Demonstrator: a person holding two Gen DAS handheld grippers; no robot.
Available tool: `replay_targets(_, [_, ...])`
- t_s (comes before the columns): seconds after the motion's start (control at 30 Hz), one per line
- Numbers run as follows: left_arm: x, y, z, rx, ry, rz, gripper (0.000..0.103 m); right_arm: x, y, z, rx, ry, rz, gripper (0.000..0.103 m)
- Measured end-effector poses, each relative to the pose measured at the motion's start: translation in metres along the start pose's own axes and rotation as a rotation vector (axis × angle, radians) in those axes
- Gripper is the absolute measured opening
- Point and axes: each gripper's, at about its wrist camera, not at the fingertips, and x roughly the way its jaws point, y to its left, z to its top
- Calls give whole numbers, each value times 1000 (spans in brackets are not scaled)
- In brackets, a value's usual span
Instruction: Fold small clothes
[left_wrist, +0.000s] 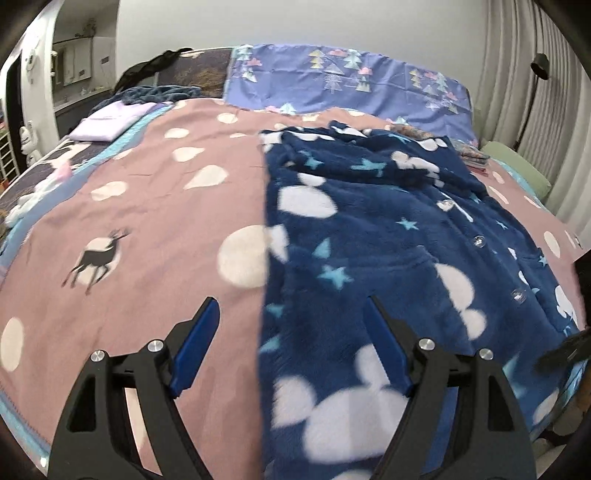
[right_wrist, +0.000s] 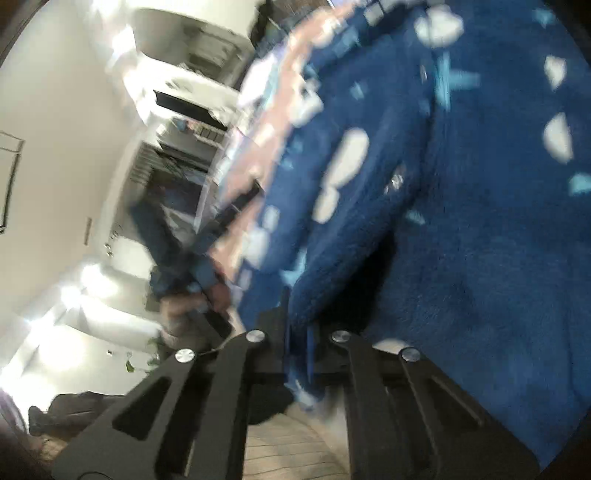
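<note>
You are looking at a navy fleece top patterned with white mouse-head shapes and pale blue stars. Under it, the bedspread is dusty pink with white dots and a dark deer. Beyond the top, the pillow is periwinkle with pastel triangle trees. Left of the top, your gripper's pads are blue on black arms.

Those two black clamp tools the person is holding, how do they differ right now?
The left gripper has its jaws spread wide with nothing between them, above the straight side edge of the blue fleece garment on the pink bedspread. The right gripper has its jaws shut on a fold of that garment, pinching it. The left view is fairly sharp; the right is blurred. Both share black frames and blue pads.
</note>
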Motion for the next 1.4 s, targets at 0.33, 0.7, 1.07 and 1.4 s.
replay_targets(0.33, [1, 15, -39, -59, 127, -176, 82, -29, -31, -19, 116, -28, -151, 12])
replay_targets(0.7, [-34, 20, -67, -160, 98, -440, 15, -182, -66, -67, 252, -450, -405, 41])
replay_targets(1.07, [-17, -10, -66, -73, 154, -411, 68, -153, -87, -53, 217, -332, -236, 58])
replay_targets(1.4, [-98, -17, -1, -44, -143, -477, 15, -208, -22, -49, 42, -547, -39, 11])
